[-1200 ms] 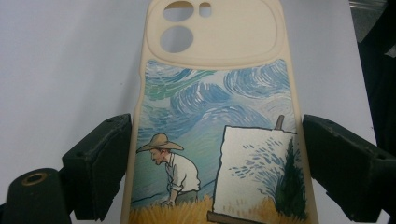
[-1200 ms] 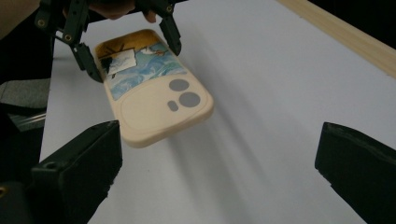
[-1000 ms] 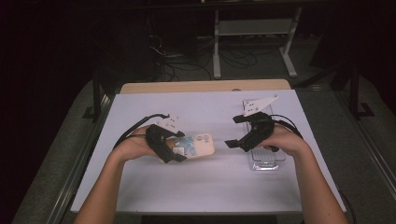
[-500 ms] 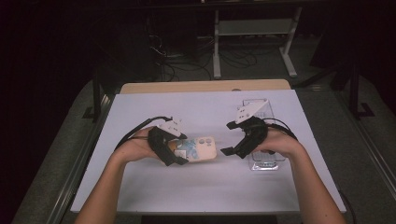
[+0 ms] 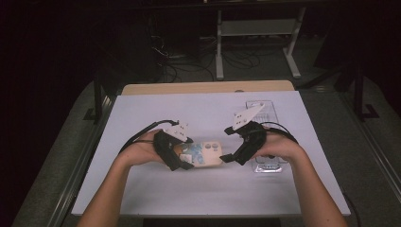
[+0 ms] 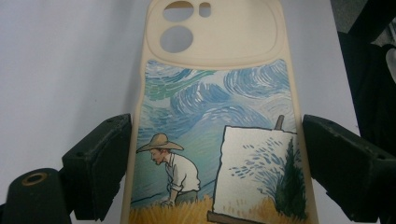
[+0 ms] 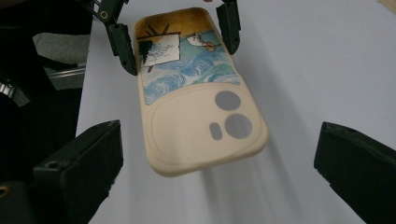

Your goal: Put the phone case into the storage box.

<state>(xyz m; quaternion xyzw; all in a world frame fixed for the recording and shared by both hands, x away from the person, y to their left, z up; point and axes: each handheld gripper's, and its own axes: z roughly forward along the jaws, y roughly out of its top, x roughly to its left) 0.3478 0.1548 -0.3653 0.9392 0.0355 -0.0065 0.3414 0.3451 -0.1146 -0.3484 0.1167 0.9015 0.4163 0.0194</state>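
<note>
White sheeting covers the table [image 5: 208,194] from the near edge, where the person's two forearms come in, up to a strip of bare wood at the far side.

Nearest on that sheet, the left gripper [image 5: 176,156] sits in the person's left hand with its jaws clamped on the two long edges of a cream phone case [image 5: 204,154], at the painted end. In the left gripper view the phone case [image 6: 217,140] runs away from the camera between the two black pads: a man in a straw hat and an easel on a yellow field at the near end, blue swirls above, and the camera cut-outs at the far end. The case is held off the table, its shadow lying on the sheet below it.

Just beside its free end, the right gripper [image 5: 235,156] points at the case with its jaws spread wide, one to either side of the cut-out end and clear of it, as the right gripper view shows [image 7: 205,126].

Behind the right hand lies a clear plastic tray [image 5: 265,113], flat on the sheet. Beyond the table stand dark floor, cables and a pale metal frame [image 5: 257,33].
</note>
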